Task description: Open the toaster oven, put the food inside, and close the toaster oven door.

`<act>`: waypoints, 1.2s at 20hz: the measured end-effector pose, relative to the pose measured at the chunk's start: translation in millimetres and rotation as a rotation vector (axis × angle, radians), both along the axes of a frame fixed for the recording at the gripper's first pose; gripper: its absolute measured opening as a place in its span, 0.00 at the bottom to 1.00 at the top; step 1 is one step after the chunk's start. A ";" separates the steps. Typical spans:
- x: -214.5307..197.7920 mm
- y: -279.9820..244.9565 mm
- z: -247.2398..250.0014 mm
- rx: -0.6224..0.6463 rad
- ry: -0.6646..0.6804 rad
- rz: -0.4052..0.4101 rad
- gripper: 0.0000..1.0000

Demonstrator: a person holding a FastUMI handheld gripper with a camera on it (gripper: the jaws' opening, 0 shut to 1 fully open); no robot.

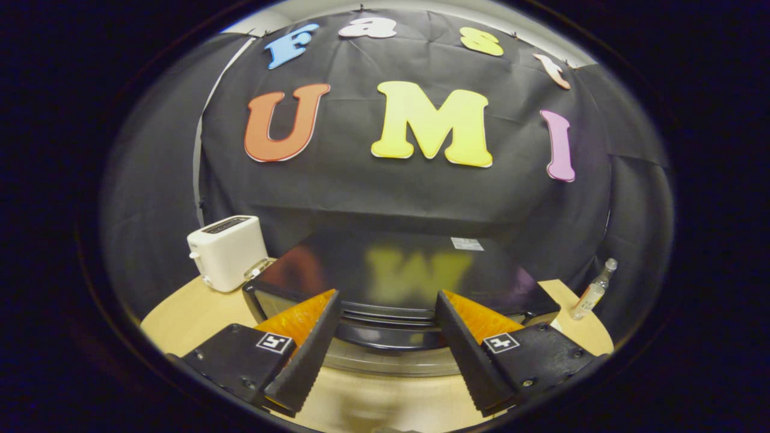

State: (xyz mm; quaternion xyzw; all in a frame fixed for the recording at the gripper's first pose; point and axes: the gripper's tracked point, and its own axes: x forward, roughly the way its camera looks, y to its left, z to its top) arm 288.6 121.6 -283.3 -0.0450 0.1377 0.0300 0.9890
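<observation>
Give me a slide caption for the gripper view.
Open gripper poised above the black toaster oven, fingers flanking its door handle.

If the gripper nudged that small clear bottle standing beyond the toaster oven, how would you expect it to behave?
The bottle is tall and narrow and stands near the table's edge, so it would probably tip easily, then roll. It looks like light clear plastic, likely slippery. The gripper is open, its fingers either side of the toaster oven's front.

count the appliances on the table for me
2: the white toaster stands beside the black toaster oven, which sits just ahead of the open claw. Others may be hidden behind the oven.
</observation>
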 end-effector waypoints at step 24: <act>-128.8 -1.9 -70.7 0.009 0.269 0.016 1.00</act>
